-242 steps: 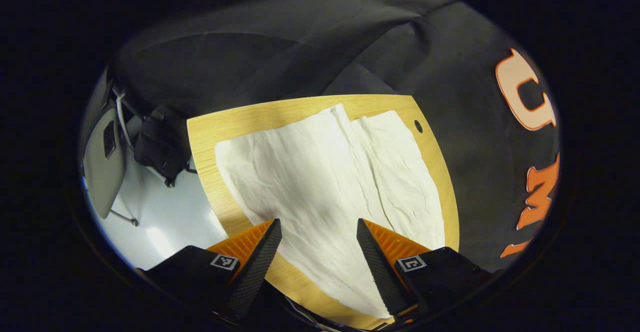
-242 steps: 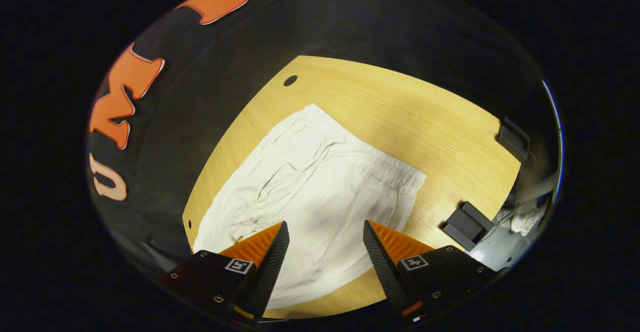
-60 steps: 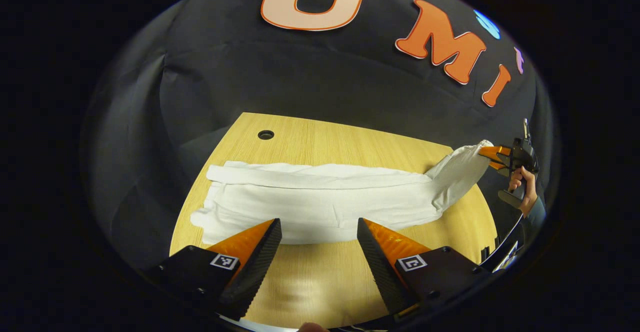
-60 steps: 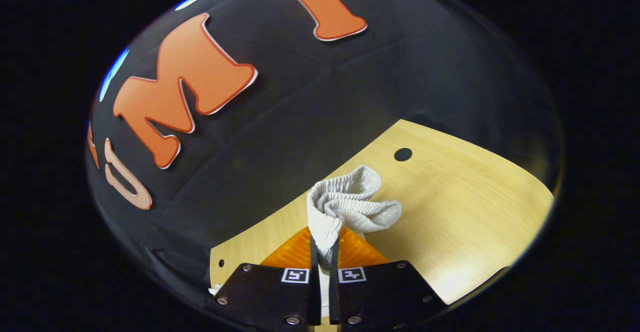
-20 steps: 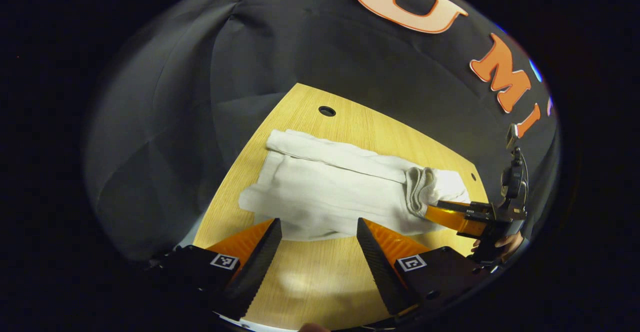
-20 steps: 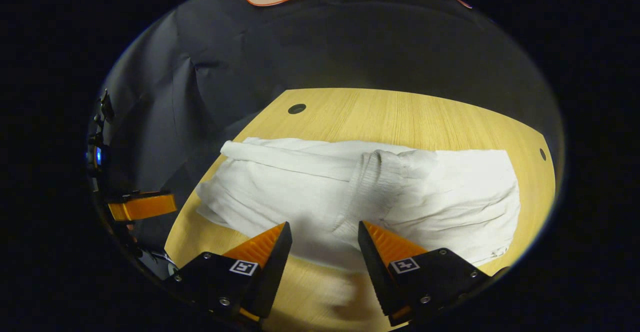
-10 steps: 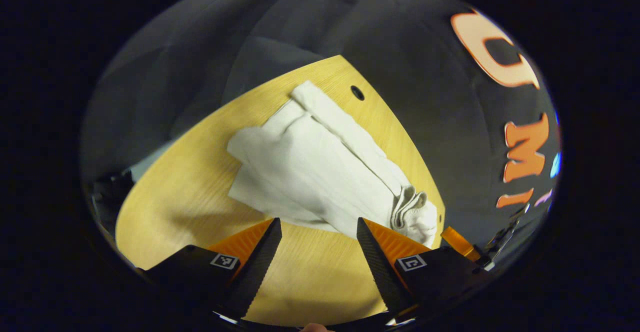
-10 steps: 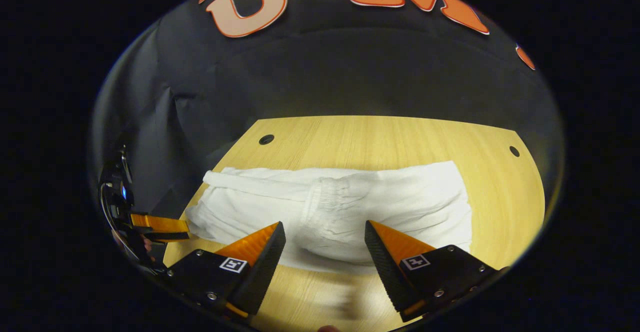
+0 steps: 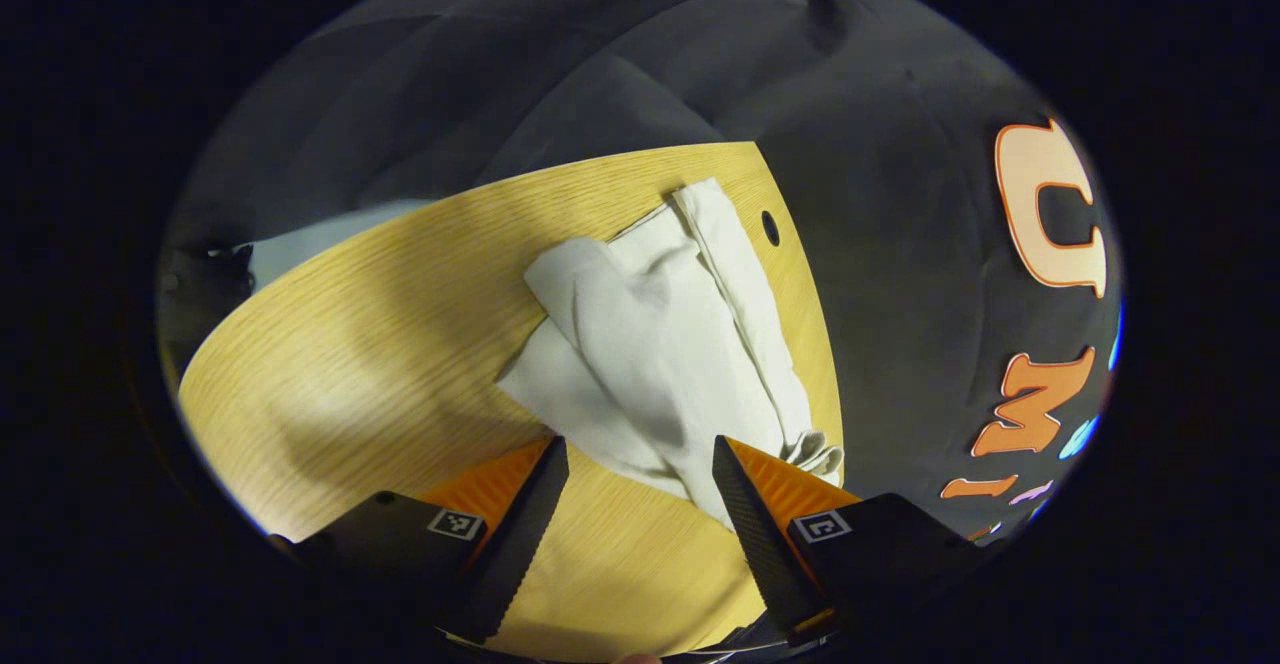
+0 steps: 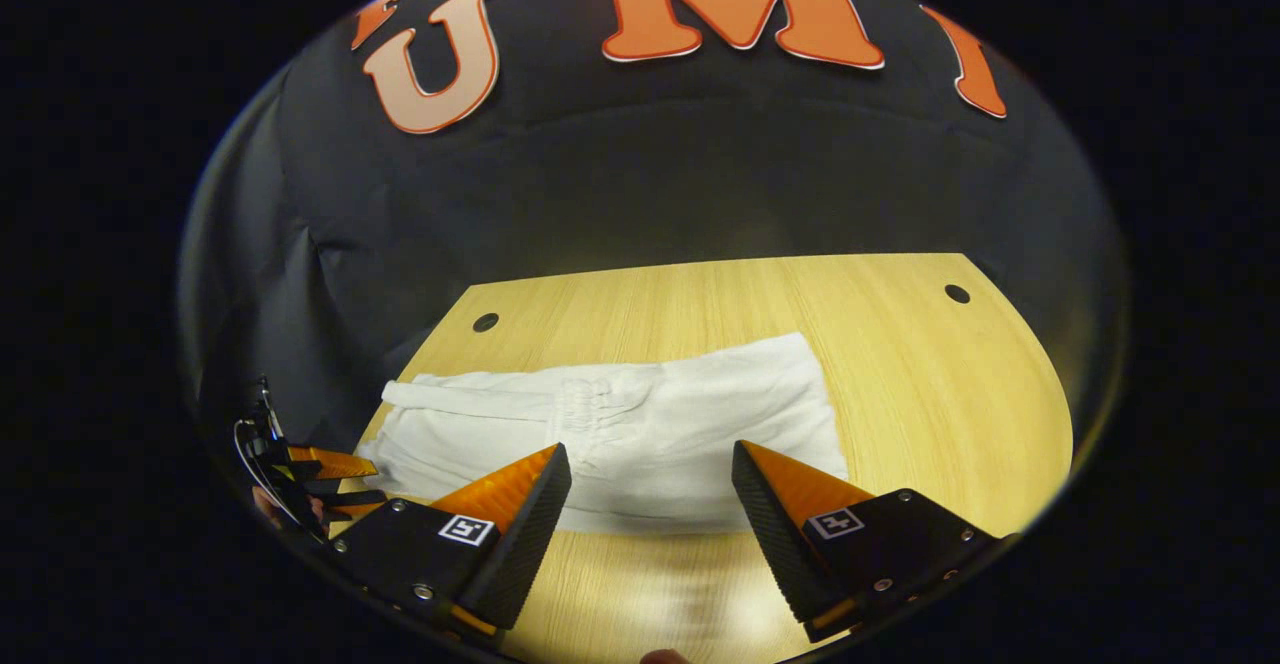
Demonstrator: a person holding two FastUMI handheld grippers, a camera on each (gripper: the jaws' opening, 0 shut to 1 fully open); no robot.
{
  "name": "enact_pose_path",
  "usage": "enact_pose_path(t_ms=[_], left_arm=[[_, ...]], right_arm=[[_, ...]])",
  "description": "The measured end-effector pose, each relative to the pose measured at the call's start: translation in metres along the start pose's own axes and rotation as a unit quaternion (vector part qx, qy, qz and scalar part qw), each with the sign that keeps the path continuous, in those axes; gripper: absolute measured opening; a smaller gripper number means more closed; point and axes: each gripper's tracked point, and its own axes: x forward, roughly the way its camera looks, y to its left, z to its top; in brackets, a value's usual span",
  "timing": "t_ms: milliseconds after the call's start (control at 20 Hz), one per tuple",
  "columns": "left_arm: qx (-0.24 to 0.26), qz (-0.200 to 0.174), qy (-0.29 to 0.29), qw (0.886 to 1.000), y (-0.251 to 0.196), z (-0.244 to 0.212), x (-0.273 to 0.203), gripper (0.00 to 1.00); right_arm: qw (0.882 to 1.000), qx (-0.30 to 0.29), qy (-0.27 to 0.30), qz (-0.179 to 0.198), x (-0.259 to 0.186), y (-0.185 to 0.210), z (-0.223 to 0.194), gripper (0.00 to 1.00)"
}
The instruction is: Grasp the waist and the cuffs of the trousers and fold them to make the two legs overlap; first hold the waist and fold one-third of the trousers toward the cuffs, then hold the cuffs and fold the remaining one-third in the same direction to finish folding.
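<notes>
White trousers [image 10: 640,424] lie along the back of the wooden table [image 10: 900,394], legs overlapped. The waist end is folded over, and its gathered waistband [image 10: 590,404] rests mid-length. My right gripper [image 10: 650,504] hovers open in front of them, holding nothing. My left gripper [image 9: 637,504] is open above the table [image 9: 350,344], at the trousers' [image 9: 650,344] near edge. The cuffs [image 9: 570,269] lie far off by the corner, and the waistband [image 9: 815,454] peeks past my right finger. In the right gripper view the left gripper [image 10: 335,479] shows at far left, jaws apart.
Small round holes mark the table's back corners [image 10: 485,322] [image 10: 957,293] [image 9: 770,227]. The black cloth wall runs close behind the trousers. Pale floor [image 9: 300,239] shows beyond the table's left edge. Bare wood spreads in front of the trousers.
The right gripper laid the waist over the legs, let go and has drawn back. The left gripper has swung further left toward the cuff end. The trousers lie still.
</notes>
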Motion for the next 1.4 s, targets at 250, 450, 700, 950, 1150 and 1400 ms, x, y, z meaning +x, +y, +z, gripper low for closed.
enact_pose_path(t_ms=[250, 450, 700, 950, 1150, 1400], left_arm=[[0.000, -0.030, -0.031, 0.999, -0.021, 0.014, 0.020, 0.96], [0.004, -0.054, -0.049, 0.997, -0.037, 0.024, 0.038, 0.93], [-0.005, -0.052, -0.055, 0.997, -0.036, 0.029, 0.057, 0.77], [-0.014, -0.024, -0.065, 0.998, -0.022, 0.027, 0.056, 0.12], [0.041, -0.028, -0.100, 0.994, -0.050, 0.032, 0.029, 0.07], [0.120, -0.021, -0.119, 0.985, -0.090, 0.023, 0.006, 0.06]], right_arm=[[1.000, 0.007, -0.006, -0.025, -0.019, -0.028, 0.002, 0.98], [0.998, 0.031, -0.009, -0.044, -0.033, -0.051, 0.000, 0.98], [0.996, 0.054, -0.011, -0.066, -0.052, -0.077, -0.010, 0.98], [0.996, 0.071, -0.010, -0.054, -0.060, -0.090, -0.012, 0.98], [0.997, 0.053, -0.030, -0.045, -0.066, -0.099, 0.006, 0.98], [0.997, 0.055, -0.042, -0.040, -0.076, -0.118, 0.014, 0.98]])
